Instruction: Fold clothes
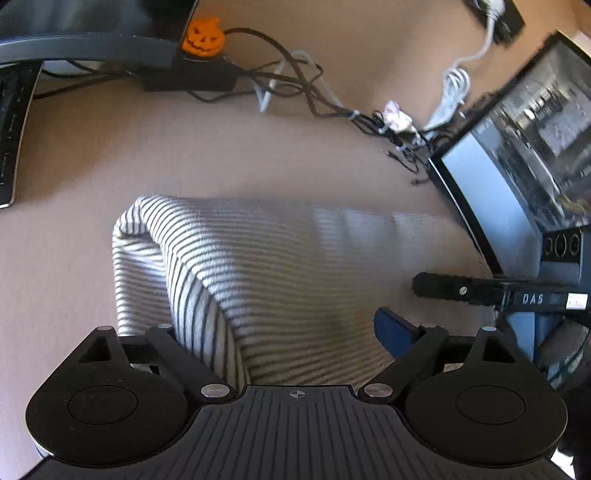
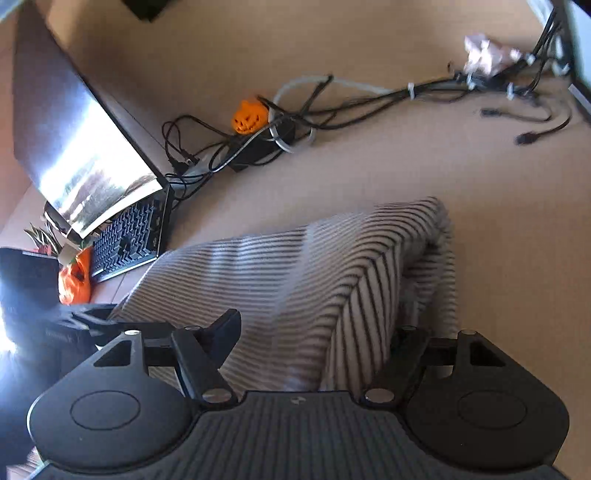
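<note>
Over the surface (image 1: 92, 155), keep both edges of striped cloth (image 1: 266, 266) level, left hand-held gripper (image 1: 295, 354) and right hand-held gripper (image 2: 317, 354) apparently clamped on it.

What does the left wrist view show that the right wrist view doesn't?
Left only: the other gripper reaching in from the right, and a lit monitor with a picture on it.
Right only: a laptop keyboard and an orange bag at far left.
Both: the striped garment on the tan table, the orange pumpkin and tangled cables.
</note>
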A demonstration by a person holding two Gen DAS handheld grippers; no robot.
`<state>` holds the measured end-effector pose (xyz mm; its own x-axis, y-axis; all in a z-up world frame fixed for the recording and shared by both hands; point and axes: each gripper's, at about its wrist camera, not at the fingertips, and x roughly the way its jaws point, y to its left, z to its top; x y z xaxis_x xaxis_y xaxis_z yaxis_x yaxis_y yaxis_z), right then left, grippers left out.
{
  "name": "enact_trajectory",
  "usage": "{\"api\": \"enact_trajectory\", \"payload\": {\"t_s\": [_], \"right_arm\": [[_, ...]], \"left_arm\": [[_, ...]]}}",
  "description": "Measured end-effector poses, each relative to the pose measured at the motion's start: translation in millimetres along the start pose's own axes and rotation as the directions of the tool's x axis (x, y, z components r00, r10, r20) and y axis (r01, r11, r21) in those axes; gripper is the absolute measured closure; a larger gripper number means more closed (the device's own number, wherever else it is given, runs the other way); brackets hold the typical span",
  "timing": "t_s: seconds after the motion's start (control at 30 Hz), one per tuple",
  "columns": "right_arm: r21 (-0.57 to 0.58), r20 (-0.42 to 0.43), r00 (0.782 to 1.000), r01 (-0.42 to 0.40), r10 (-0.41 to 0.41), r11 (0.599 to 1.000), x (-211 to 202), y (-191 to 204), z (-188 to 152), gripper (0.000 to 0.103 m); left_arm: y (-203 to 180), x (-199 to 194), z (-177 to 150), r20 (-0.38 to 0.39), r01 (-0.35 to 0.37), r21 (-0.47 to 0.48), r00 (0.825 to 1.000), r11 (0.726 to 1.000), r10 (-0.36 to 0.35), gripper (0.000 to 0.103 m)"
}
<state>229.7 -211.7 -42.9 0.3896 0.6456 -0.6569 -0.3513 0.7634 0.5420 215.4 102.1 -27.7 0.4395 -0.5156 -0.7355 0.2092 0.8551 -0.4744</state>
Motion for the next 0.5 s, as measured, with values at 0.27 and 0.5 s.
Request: {"api": "enact_trajectory", "payload": {"t_s": [0.27,0.5], "right_arm": [[-0.005,-0.015,1.000,0.008,-0.008,1.000,-2,-2,8,0.066],[-0.058,0.021,0.999,-0.028,0.029,0.998,-45,24,6,0.074]], "left_arm": [[14,-14,0,0.045,0.003,-0.072,0.999,0.997,0.000,0.059],[2,-66,-8,0.115,0.200,-0.054,0.974,0.978,-0.193,0.070]]}}
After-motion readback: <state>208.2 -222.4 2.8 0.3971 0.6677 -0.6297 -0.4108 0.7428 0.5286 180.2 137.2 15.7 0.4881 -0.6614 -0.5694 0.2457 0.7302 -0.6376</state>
